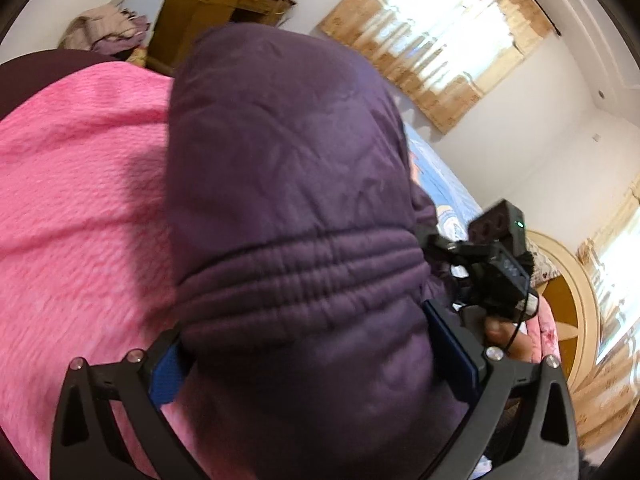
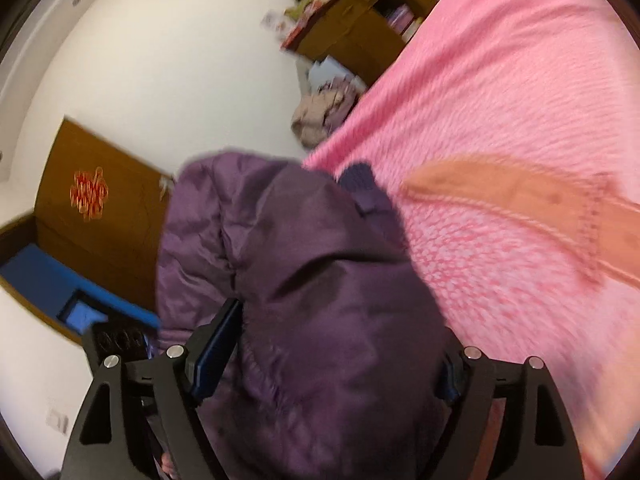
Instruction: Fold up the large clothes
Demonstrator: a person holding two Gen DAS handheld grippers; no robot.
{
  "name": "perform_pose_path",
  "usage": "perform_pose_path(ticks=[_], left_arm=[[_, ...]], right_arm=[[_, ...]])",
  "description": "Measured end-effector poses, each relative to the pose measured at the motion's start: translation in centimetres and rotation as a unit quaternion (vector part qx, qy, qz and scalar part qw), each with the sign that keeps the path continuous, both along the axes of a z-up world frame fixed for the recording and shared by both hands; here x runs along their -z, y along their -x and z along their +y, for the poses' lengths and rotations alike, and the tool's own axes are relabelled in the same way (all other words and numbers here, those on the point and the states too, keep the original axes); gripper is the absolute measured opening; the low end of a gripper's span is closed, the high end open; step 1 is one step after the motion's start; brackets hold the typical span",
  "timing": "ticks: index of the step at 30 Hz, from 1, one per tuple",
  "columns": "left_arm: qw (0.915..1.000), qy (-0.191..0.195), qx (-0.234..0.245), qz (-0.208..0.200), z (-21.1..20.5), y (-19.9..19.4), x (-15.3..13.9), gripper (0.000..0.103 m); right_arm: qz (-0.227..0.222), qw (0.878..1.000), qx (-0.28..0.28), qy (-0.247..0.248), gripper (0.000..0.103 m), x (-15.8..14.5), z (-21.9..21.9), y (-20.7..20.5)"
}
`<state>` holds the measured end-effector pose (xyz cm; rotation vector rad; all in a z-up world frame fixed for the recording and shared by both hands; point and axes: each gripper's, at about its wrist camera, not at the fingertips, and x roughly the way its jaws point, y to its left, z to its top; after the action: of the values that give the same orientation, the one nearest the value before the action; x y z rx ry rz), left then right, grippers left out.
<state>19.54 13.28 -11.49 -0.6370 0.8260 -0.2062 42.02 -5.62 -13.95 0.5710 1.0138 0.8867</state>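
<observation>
The padded jacket (image 1: 288,208) bulges up between the fingers of my left gripper (image 1: 316,356) and lies on the bedspread (image 1: 80,200), which spreads away to its left. My right gripper (image 1: 496,264) sits just to the jacket's right. Beyond the bed stands a wooden cabinet (image 1: 212,4), with a heap of clothes (image 1: 108,32) to its left. In the right wrist view the jacket (image 2: 320,280) fills the space between my right gripper's (image 2: 332,364) fingers, the bedspread (image 2: 500,120) to its right, a door (image 2: 96,208) behind on the left.
</observation>
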Motion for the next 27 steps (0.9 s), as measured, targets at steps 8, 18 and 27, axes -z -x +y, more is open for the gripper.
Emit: perform_pose_path(ticks=[8, 18, 27], left_arm=[[0.9960, -0.068, -0.027, -0.052, -1.4, 6.1, -6.7, 0.103], [0.9594, -0.231, -0.039, -0.157, -4.7, 12.3, -13.4, 0.103], [0.9546, -0.243, -0.046, -0.166, -5.2, 12.3, -13.7, 0.103]], right_arm=[[-0.147, 0.985, 0.061, 0.060, 0.090, -8.7, -2.7, 9.0], [-0.243, 0.959, 0.080, 0.120, 0.090, -13.1, -1.8, 19.0], [-0.290, 0.941, 0.082, 0.155, 0.090, -14.7, -0.9, 22.3]])
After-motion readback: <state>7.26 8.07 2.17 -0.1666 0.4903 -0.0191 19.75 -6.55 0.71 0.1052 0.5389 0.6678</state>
